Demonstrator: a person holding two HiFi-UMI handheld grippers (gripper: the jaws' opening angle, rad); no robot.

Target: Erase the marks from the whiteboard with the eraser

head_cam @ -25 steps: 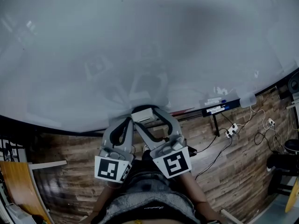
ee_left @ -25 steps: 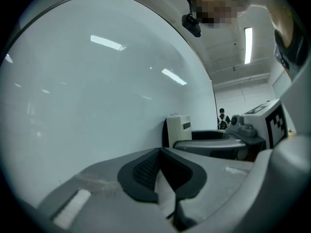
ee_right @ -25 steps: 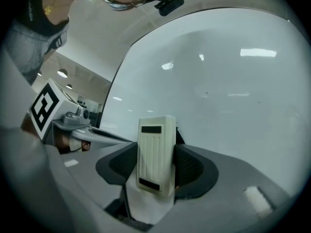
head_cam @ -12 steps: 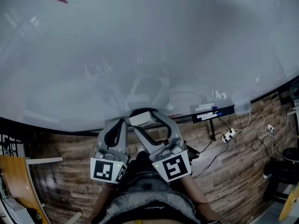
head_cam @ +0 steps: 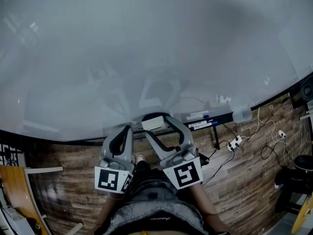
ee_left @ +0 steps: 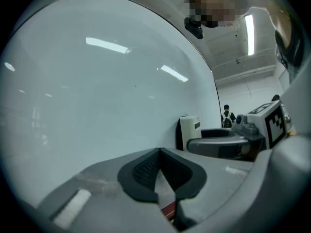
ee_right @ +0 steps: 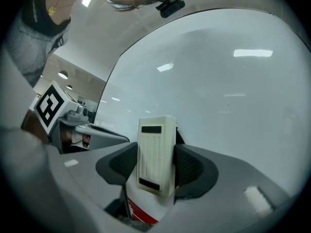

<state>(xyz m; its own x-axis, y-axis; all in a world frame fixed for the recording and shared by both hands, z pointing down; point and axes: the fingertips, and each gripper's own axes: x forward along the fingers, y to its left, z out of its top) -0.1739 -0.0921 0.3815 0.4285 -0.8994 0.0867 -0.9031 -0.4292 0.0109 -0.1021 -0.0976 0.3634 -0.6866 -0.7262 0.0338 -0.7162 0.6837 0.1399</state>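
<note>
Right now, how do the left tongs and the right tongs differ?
The right tongs are clamped on the white eraser, while the left tongs are closed with nothing between them. In the head view, the right tongs reach a little nearer the whiteboard than the left tongs, which sit slightly further back. Both are grey and point toward the whiteboard's lower edge.

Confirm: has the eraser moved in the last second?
Yes: the eraser, in the right gripper, slid right along the whiteboard, closer to the marker tray.
</note>
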